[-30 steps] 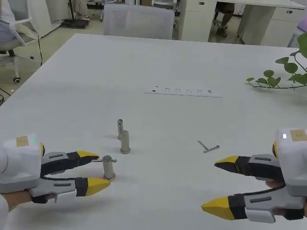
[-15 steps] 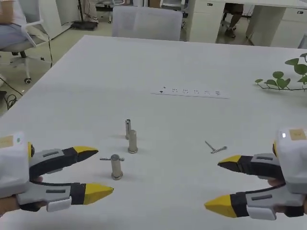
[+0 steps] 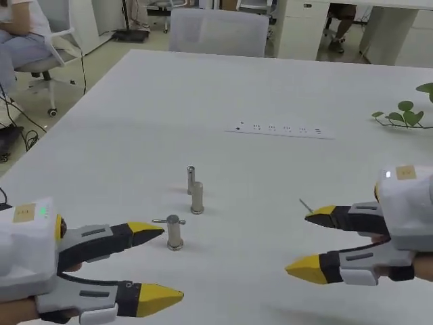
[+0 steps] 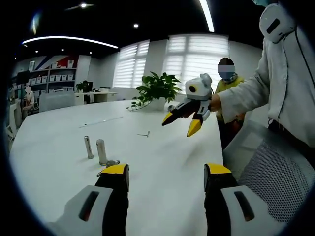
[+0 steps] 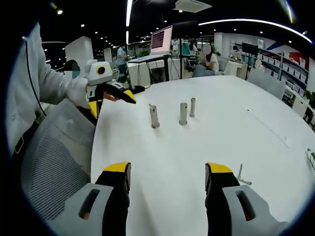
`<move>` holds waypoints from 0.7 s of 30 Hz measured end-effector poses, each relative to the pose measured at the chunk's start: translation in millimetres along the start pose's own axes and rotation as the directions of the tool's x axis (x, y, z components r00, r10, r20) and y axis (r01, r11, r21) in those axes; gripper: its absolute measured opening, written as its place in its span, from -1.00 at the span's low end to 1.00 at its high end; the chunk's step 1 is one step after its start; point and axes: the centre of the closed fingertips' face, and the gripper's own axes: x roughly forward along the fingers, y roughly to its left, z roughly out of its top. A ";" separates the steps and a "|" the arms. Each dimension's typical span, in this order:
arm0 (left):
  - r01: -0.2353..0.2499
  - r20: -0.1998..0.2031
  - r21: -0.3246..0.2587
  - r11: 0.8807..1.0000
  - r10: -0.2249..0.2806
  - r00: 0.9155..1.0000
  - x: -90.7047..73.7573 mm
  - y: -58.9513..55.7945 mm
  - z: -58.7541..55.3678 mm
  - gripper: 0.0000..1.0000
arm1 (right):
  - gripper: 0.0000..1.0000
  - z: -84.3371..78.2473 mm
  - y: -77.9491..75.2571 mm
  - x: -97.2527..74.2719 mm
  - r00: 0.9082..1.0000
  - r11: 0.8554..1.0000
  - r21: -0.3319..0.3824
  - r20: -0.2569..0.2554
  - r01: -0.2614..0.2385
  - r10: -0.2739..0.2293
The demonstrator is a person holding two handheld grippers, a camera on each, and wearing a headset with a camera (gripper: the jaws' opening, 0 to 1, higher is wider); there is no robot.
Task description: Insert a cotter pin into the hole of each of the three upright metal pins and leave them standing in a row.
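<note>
Both claws are hanging spread wide and empty right now. The left claw [image 3: 157, 264] is sitting low at the near-left side of the tabletop [image 3: 270, 81], just this side of the nearest pin [image 3: 174, 233], which is already carrying a cotter pin [image 3: 161, 221] poking out sideways near its top. The middle pin [image 3: 197, 198] and far pin [image 3: 191, 179] are standing upright behind it in a slanted row, close together, and their holes are looking bare as far as I can tell.

The right claw [image 3: 302, 242] is pointing in toward the loose cotter pin [image 3: 304, 203], which is lying flat just past the upper jaw tip, half hidden in the head view. My guess is the right side is lining up to grab it while the left is waiting close by to steady a pin.

Room-wise it's looking easy. There's lots of bare tabletop around the row, and the power strip [image 3: 281, 128] and plant [image 3: 404, 115] are sitting well off. Only the near edge is running close under both claws. The pins being bunched so tight is the thing I'd be watching.
</note>
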 end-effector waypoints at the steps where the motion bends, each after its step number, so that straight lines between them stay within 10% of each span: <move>1: 0.003 0.002 -0.002 1.000 -0.003 1.000 1.0 -1.7 0.0 0.23 | 0.26 2.2 -2.1 2.4 1.000 1.000 -0.004 0.000 -0.002 0.002; 21: 0.022 0.018 -0.033 0.999 -0.022 1.000 -3.0 -16.0 -6.5 0.31 | 0.22 31.6 -23.7 54.2 0.999 0.998 -0.047 -0.026 -0.049 0.048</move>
